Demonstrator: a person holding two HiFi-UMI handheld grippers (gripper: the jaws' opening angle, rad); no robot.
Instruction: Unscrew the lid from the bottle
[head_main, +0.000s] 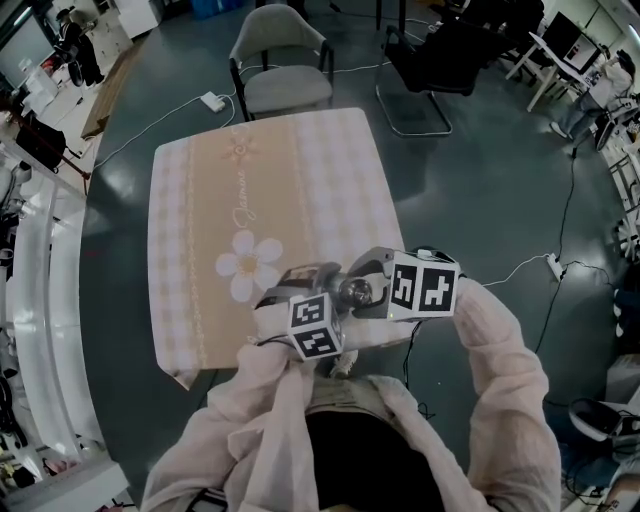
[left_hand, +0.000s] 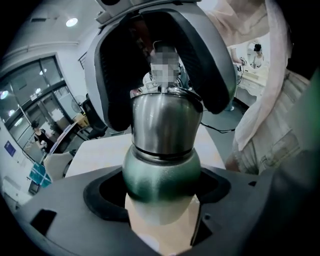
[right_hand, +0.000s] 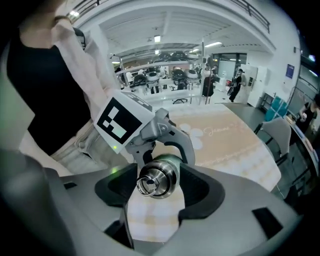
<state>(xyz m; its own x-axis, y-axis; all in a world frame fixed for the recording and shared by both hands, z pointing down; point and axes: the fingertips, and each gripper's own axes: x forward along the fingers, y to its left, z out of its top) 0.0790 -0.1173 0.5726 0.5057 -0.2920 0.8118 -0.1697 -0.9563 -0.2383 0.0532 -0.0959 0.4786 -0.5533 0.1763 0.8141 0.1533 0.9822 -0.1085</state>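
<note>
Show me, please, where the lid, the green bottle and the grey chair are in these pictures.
lid (right_hand: 157, 181), right gripper view, on its steel end face.
bottle (left_hand: 161, 175), left gripper view, on its green shoulder.
chair (head_main: 288, 90), head view, on its seat.

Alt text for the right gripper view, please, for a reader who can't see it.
The right gripper has its two dark jaws closed on a round stainless-steel lid with a wire ring on top, seen end-on. Behind it the left gripper, carrying a black-and-white marker cube, holds the green bottle under the lid, above a beige flower-print tablecloth.
</note>
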